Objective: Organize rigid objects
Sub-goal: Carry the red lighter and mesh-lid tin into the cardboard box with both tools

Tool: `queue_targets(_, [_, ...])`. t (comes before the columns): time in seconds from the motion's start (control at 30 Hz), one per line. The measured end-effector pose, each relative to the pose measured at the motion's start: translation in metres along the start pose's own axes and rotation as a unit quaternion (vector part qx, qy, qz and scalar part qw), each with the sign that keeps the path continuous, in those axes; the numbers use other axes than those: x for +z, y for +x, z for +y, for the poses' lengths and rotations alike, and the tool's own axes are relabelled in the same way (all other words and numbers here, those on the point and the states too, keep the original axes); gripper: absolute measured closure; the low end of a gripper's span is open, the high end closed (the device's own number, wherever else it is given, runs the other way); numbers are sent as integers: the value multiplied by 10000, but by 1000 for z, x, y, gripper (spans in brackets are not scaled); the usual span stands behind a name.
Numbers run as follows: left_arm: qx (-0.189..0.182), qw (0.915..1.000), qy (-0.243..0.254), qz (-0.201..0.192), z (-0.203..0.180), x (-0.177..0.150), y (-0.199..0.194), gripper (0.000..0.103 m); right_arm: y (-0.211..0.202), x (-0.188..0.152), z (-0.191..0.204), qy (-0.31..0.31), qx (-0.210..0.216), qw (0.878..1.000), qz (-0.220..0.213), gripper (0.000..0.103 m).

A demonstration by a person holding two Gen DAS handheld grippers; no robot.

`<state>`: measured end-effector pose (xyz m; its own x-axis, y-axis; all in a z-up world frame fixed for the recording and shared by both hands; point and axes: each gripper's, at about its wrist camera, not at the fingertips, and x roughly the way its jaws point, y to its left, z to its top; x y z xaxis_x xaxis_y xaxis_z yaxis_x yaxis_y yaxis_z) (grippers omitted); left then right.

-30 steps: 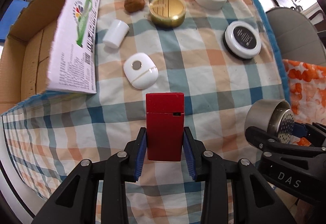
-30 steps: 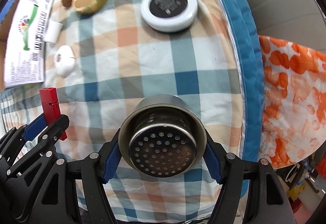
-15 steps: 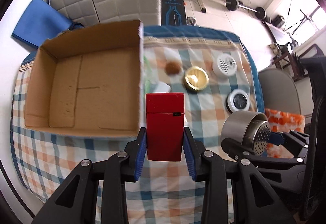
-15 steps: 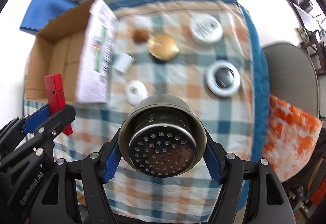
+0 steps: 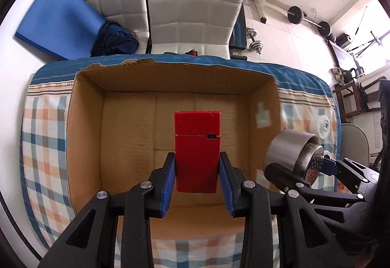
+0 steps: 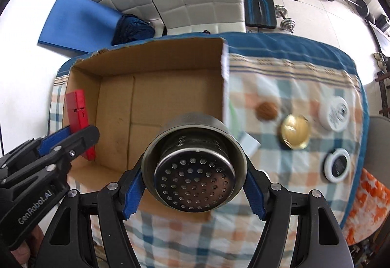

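Left tongs (image 5: 197,170) clamped on the lower half of a red box (image 5: 197,146), blue pads pressed to both its sides, box upright and clear of any surface. They point down into the open cardboard box (image 5: 85,121), so the red box hangs over the middle of the bare floor of it, well above the bottom. Right tongs (image 6: 193,179) clamped across a round steel strainer cup (image 6: 195,165), perforated face toward the camera; the cup hangs over the near right corner of the cardboard box, about above its right wall. Step in hand, by my reading: carrying two items to the box for drop-off, both gripped, neither released. Next move likely calls for lowering each pair of tongs inside the walls before letting go, the right pair first shifting left to clear the wall; the cup could roll once freed. Outward, on the checked cloth (image 6: 292,87) right of the box, not yet packed: a brown nut-like lump (image 6: 267,110), a gold tin (image 6: 295,131), a white jar (image 6: 336,113) far right, a white-rimmed black disc (image 6: 337,165) nearer.
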<state>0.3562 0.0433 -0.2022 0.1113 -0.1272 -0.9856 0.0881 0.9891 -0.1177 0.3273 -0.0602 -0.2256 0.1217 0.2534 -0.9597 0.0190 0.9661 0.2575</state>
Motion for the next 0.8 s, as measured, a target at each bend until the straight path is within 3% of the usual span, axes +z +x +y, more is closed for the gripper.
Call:
queue_targets(0.2, [-409,9969,-400,544,54,36,61,71,53,44,26,98,-5,9997,202,30])
queue_targets(0.37, [-659,9926,-513,877,69,45,100,71,93,65,29,165,-122,9989,426,30])
queue_targets(0.57, [-587,9910,-427,1121,73,52,132,72,125,80,32,117,-597,9970,479,29])
queue_targets(0.8, [-473,9906,-492,1189,78,56,137,72,135,95,34,38,-591,9964,604,29])
